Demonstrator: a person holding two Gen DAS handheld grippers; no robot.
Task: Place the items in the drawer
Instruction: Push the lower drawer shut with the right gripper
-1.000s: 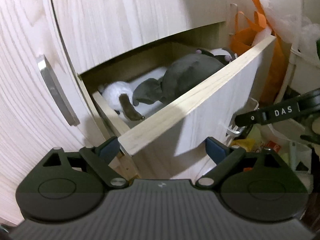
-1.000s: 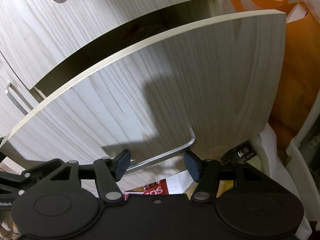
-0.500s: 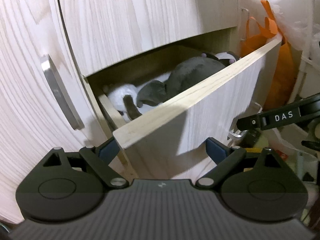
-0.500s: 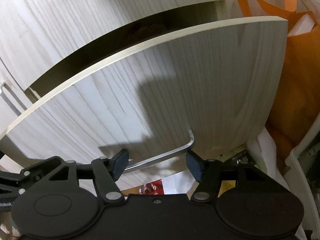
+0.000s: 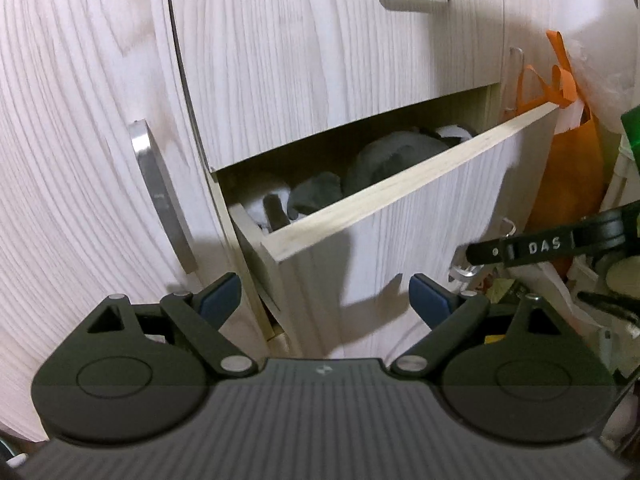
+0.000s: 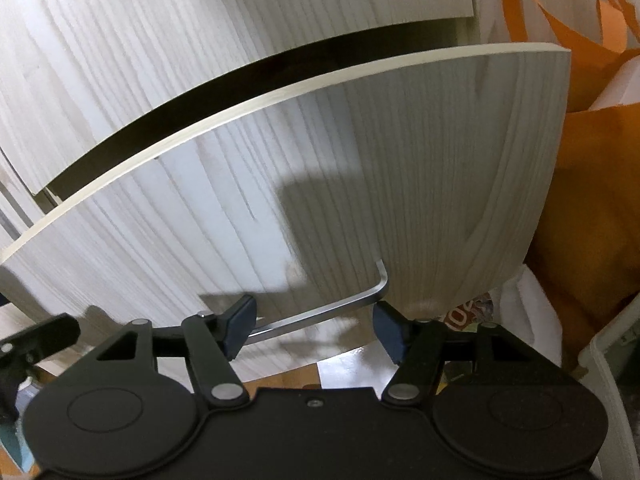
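Two sets of fingers apart, empty, orange fabric bag point(image 5: 568, 168) beside half-open pale wood drawer point(image 5: 400, 216), grey and white soft items point(image 5: 384, 160) inside, right gripper point(image 6: 314, 326) just before its metal handle point(image 6: 320, 312), left gripper point(image 5: 324, 296) facing the drawer's corner.

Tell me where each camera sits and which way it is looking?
Left wrist view: rides on the left gripper, looking down at the half-open pale wooden drawer with grey and white soft toys inside; its own open jaws show, plus the right gripper's arm at the right edge.
Right wrist view: rides on the right gripper, close to the drawer's front, open jaws either side of the silver metal handle.
Both views share the drawer, the closed drawer above it and the orange cloth bag.
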